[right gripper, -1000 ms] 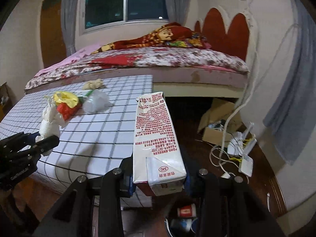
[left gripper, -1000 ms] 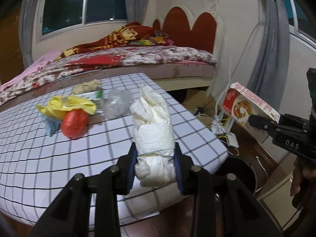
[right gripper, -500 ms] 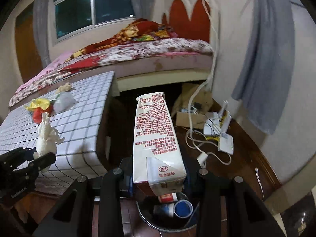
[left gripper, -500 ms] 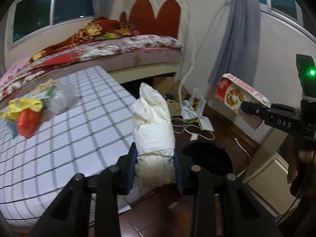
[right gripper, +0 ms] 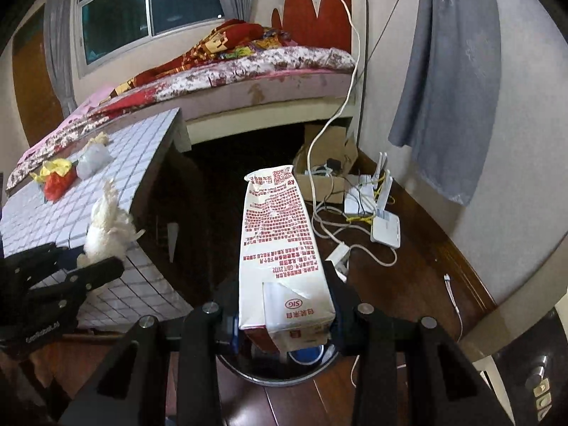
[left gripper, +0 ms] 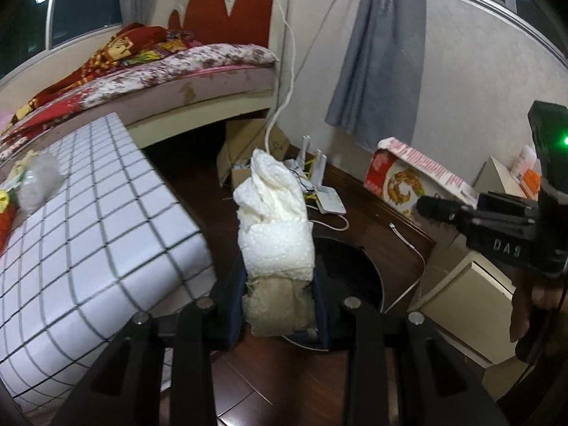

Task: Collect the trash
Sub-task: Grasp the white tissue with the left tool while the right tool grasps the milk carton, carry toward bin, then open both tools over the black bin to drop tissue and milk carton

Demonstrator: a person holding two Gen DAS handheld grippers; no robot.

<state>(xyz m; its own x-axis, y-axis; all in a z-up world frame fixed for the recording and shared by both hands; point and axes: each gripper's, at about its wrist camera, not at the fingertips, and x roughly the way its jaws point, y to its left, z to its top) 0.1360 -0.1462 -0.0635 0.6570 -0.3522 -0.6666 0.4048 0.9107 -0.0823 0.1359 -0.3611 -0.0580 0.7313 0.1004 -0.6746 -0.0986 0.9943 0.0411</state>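
Observation:
My left gripper [left gripper: 279, 301] is shut on a wad of white paper towel [left gripper: 275, 220], which stands up between its blue pads. It hangs over the near rim of a round black trash bin [left gripper: 351, 266] on the floor. My right gripper [right gripper: 285, 314] is shut on a white milk carton with red print [right gripper: 278, 238], held above the same bin [right gripper: 277, 372], where a blue cap shows inside. In the left wrist view the right gripper [left gripper: 426, 206] with the carton [left gripper: 415, 177] shows at the right. In the right wrist view the left gripper [right gripper: 103, 269] and the towel [right gripper: 106, 227] show at the left.
The table with a checked cloth [left gripper: 88, 220] stands left of the bin and bears a red bag [right gripper: 56, 186], a yellow bag [right gripper: 53, 168] and a clear bag [right gripper: 93, 158]. White routers [right gripper: 385, 225], cables and a cardboard box [right gripper: 326, 149] lie on the floor by the bed [right gripper: 248, 67].
Both grippers have swung right, away from the table, and sunk toward the bin on the floor. Each still holds its piece of trash.

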